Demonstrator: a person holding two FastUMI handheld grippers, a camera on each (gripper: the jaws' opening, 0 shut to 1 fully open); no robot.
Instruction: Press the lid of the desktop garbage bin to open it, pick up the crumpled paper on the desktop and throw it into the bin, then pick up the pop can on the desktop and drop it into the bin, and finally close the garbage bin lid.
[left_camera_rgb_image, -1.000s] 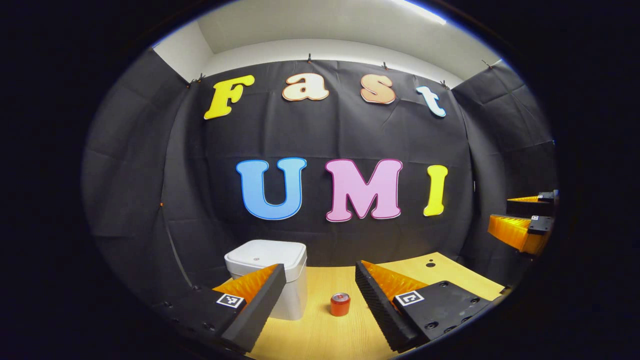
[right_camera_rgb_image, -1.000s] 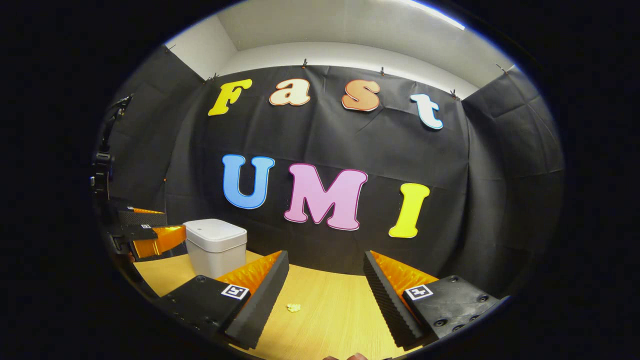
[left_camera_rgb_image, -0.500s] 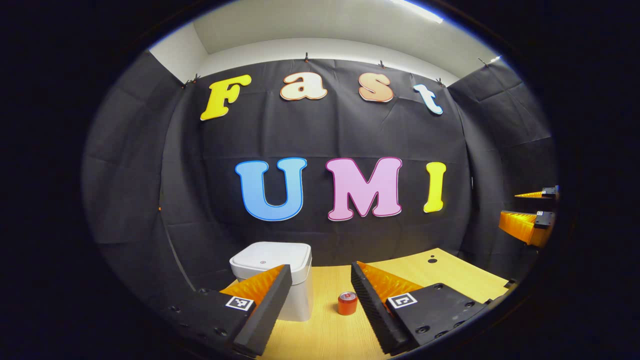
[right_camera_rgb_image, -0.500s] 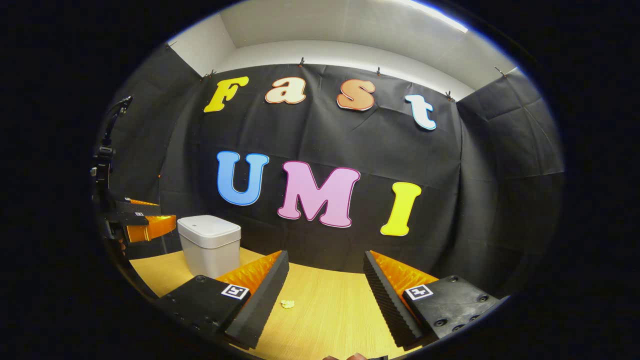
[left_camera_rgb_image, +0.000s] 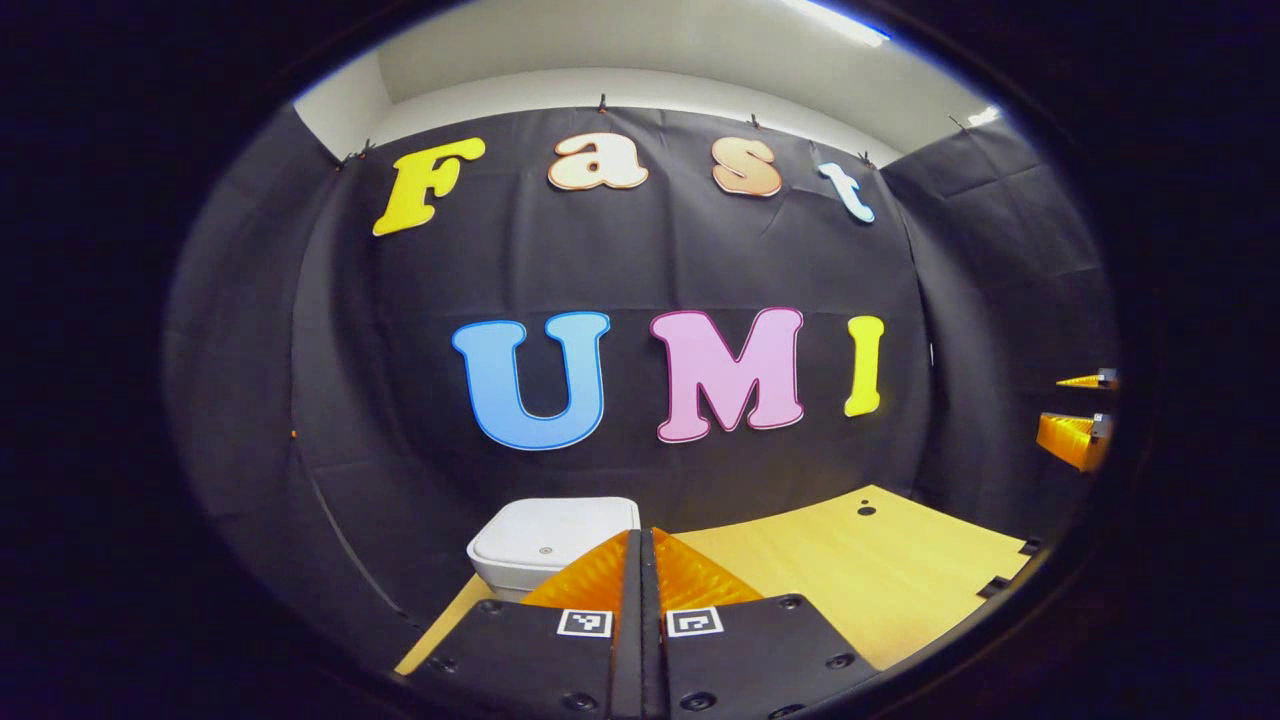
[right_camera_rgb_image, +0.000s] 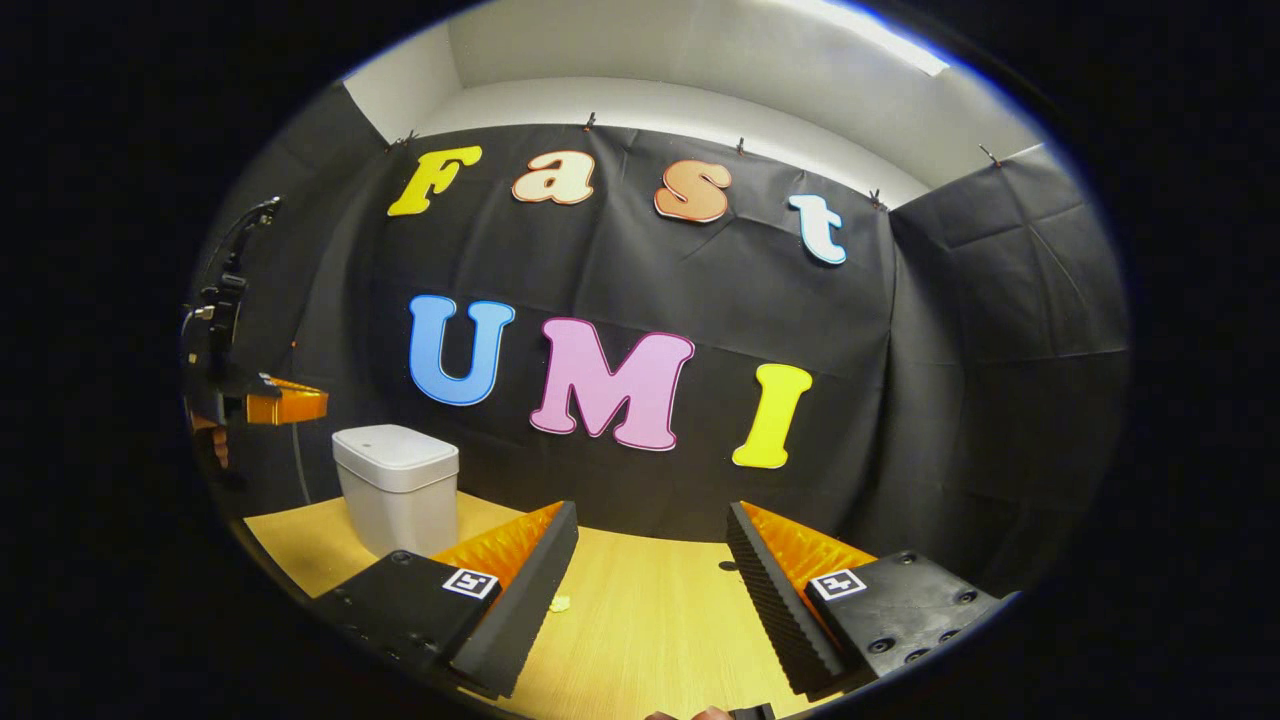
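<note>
Jaws of the left gripper (left_camera_rgb_image: 641, 560) are pressed flat together with nothing between them, the two fingers meeting along a thin seam at the bottom of the left gripper view. Just beyond their tips and slightly to the left stands the white plastic desktop garbage bin (left_camera_rgb_image: 545, 545), a rounded box whose flat lid is down; the fingers hide its front and lower part, and I cannot tell whether they touch it. The bin rests near the left end of the light wooden bench (left_camera_rgb_image: 880, 570), close to the black cloth wall. Far off at the right edge of that view, the right gripper (left_camera_rgb_image: 1082, 412) shows with its two fingers apart.

In the right gripper view, the right gripper's (right_camera_rgb_image: 650, 570) jaws stand wide, holding nothing, above the bench (right_camera_rgb_image: 650, 620). A small pale yellow piece of crumpled paper (right_camera_rgb_image: 560, 603) lies on the bench just beside the inner edge of this gripper's left-hand finger, partly hidden by it. The bin (right_camera_rgb_image: 397, 487) sits well to the left, lid closed, with the left gripper (right_camera_rgb_image: 280, 405) held above it and to its left, a bit of the person's hand (right_camera_rgb_image: 210, 440) visible below that gripper's body. The paper lies well apart from the bin.
</note>
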